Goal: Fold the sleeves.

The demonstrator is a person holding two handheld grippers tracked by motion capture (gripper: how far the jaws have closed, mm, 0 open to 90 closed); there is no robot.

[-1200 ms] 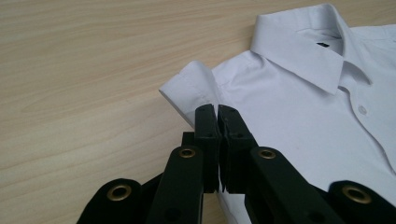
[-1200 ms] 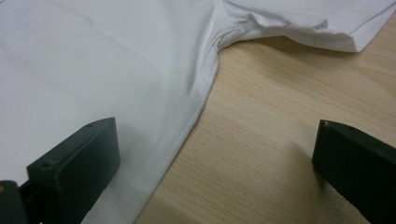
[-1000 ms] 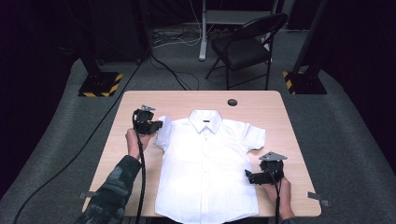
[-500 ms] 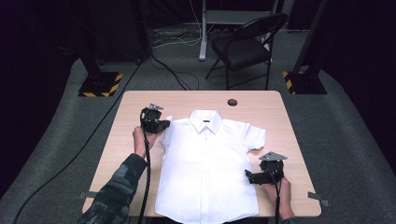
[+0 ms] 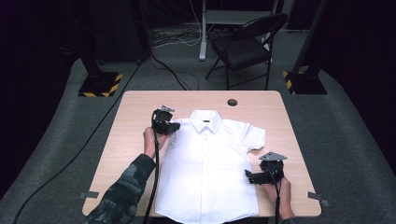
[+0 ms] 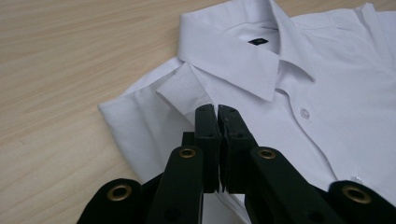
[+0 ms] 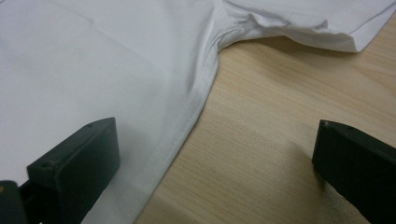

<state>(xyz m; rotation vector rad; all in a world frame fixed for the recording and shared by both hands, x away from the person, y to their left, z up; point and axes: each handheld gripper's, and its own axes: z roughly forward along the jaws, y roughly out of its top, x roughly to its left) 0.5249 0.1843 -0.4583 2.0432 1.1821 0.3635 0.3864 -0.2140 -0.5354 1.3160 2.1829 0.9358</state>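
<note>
White shirt (image 5: 208,168) flat on table (image 5: 130,121), left gripper (image 6: 217,114) closed

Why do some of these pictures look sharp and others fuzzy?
High view: soft overall, room dark beyond the lit table. Left gripper view: shirt collar crisp, near jaws slightly blurred. Right gripper view: jaws out of focus, a shadow under the sleeve.

Bare strips of the light wooden bench (image 5: 135,121) lie open on the left, right and far sides of the flat white short-sleeved shirt (image 5: 210,168), with a small dark round grommet (image 5: 232,102) near the far edge as the lone obstacle.
</note>
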